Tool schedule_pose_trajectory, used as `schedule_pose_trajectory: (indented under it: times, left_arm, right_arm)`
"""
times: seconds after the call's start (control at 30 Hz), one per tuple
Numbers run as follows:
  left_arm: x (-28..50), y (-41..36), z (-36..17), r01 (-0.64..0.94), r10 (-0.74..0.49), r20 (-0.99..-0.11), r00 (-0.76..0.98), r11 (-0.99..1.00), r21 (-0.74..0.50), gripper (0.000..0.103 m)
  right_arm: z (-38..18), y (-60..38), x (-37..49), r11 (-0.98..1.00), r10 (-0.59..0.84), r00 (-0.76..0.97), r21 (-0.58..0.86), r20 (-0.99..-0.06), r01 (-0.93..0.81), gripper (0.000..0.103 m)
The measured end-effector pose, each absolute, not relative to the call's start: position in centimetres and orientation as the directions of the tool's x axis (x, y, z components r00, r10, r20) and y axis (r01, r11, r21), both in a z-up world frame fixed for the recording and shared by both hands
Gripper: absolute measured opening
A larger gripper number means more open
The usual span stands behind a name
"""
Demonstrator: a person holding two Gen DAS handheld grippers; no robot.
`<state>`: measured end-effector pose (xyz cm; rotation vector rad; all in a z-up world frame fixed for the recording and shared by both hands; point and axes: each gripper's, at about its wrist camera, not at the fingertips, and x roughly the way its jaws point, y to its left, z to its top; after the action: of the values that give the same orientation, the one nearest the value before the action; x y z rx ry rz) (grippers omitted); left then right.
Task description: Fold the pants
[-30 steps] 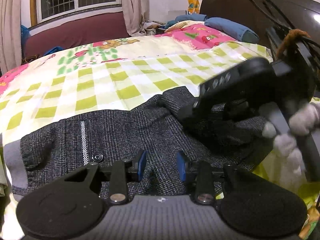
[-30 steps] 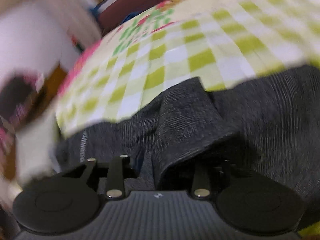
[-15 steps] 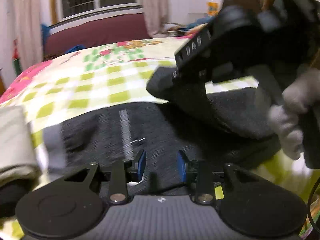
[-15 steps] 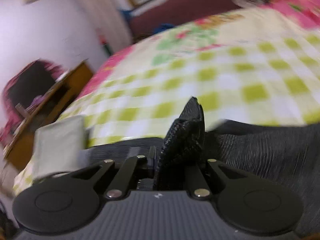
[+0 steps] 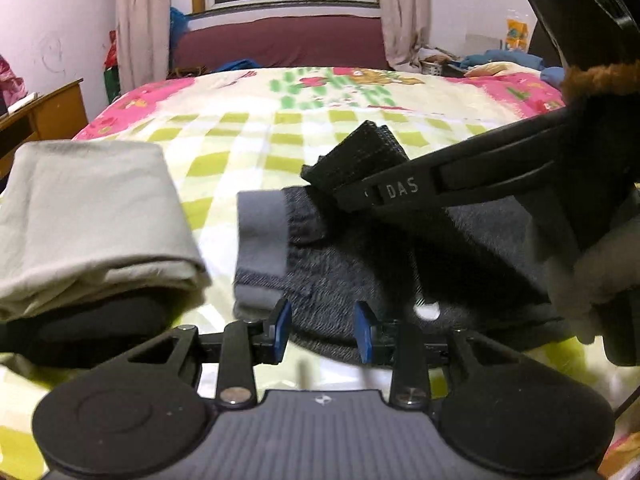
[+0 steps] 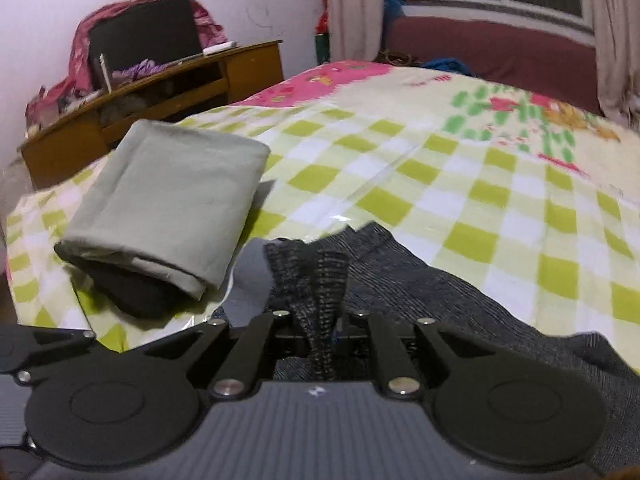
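One pants [image 5: 380,264] hem sat clamped in our right fingers [image 6: 320,320], waistband at eleven o'clock; our left gripper [image 5: 322,330] hung apart, empty.

Dark grey pants [image 5: 360,264] lie doubled over on the bed, hem end lifted.

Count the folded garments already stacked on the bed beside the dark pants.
2: a folded grey-green garment on top, and a dark folded one under it, left of the pants. More may be hidden beneath or out of frame.
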<state>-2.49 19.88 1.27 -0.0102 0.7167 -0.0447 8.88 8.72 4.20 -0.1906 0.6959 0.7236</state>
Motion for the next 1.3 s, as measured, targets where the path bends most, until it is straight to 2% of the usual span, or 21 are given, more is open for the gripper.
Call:
schedule_pose_trajectory:
  times: [0.13, 0.37, 0.43, 0.5, 0.57, 0.67, 0.8, 0.9, 0.97, 1.03, 1.17, 1.23, 1.3]
  left_arm:
    - [-2.9, 19.9, 1.2, 0.029, -0.048, -0.661, 0.749, 0.999, -0.04, 0.047]
    - [-3.1, 19.5, 1.3, 0.033, -0.051, -0.659, 0.751, 0.999, -0.04, 0.047]
    - [-3.0, 19.5, 1.3, 0.027, -0.046, -0.663, 0.747, 0.999, -0.04, 0.047]
    - [-3.1, 19.5, 1.4, 0.022, -0.037, -0.666, 0.745, 0.999, -0.031, 0.047]
    - [-3.5, 19.6, 1.6, 0.019, -0.026, -0.67, 0.742, 1.0, -0.018, 0.047]
    - [-3.8, 19.6, 1.7, 0.014, -0.003, -0.679, 0.734, 1.0, 0.01, 0.047]
    - [-4.3, 19.4, 2.3, 0.011, 0.028, -0.678, 0.734, 0.998, 0.054, 0.047]
    - [-4.6, 18.8, 3.7, 0.009, 0.047, -0.653, 0.756, 0.997, 0.082, 0.047]
    - [-4.4, 18.2, 4.8, 0.02, 0.04, -0.626, 0.779, 0.996, 0.089, 0.048]
    - [-3.7, 17.3, 5.4, 0.046, 0.022, -0.603, 0.798, 0.994, 0.098, 0.057]
    - [-0.5, 14.1, 5.3, 0.135, -0.045, -0.568, 0.822, 0.984, 0.117, 0.057]
    - [1.2, 12.7, 4.6, 0.181, -0.084, -0.573, 0.815, 0.977, 0.114, 0.057]
    - [2.9, 11.5, 3.4, 0.214, -0.09, -0.614, 0.784, 0.968, 0.132, 0.059]
  right_arm:
    - [3.9, 9.4, 8.8, 0.749, 0.534, 0.539, 0.069, -0.652, -0.658, 0.01]
    - [4.8, 10.9, 7.1, 0.708, 0.559, 0.577, -0.02, -0.596, -0.706, 0.01]
    - [4.0, 11.8, 7.5, 0.69, 0.551, 0.55, -0.029, -0.628, -0.724, 0.014]
    - [3.0, 12.2, 8.2, 0.674, 0.567, 0.491, 0.031, -0.662, -0.738, 0.021]
    - [2.7, 11.9, 8.5, 0.655, 0.617, 0.431, 0.125, -0.659, -0.745, 0.031]
    - [2.9, 11.2, 9.0, 0.639, 0.668, 0.387, 0.223, -0.636, -0.736, 0.04]
    - [4.3, 8.9, 9.4, 0.599, 0.757, 0.338, 0.388, -0.56, -0.7, 0.04]
    - [5.5, 6.0, 9.1, 0.599, 0.777, 0.358, 0.429, -0.518, -0.676, 0.042]
    - [6.0, 3.4, 9.3, 0.635, 0.758, 0.398, 0.444, -0.517, -0.632, 0.042]
    - [6.1, -0.3, 9.4, 0.708, 0.697, 0.471, 0.418, -0.54, -0.569, 0.042]
    - [5.4, -8.9, 9.9, 0.855, 0.519, 0.609, 0.354, -0.599, -0.38, 0.043]
    - [4.5, -13.9, 10.0, 0.908, 0.414, 0.657, 0.336, -0.63, -0.25, 0.044]
    - [3.2, -18.1, 10.1, 0.922, 0.352, 0.671, 0.365, -0.653, -0.128, 0.048]
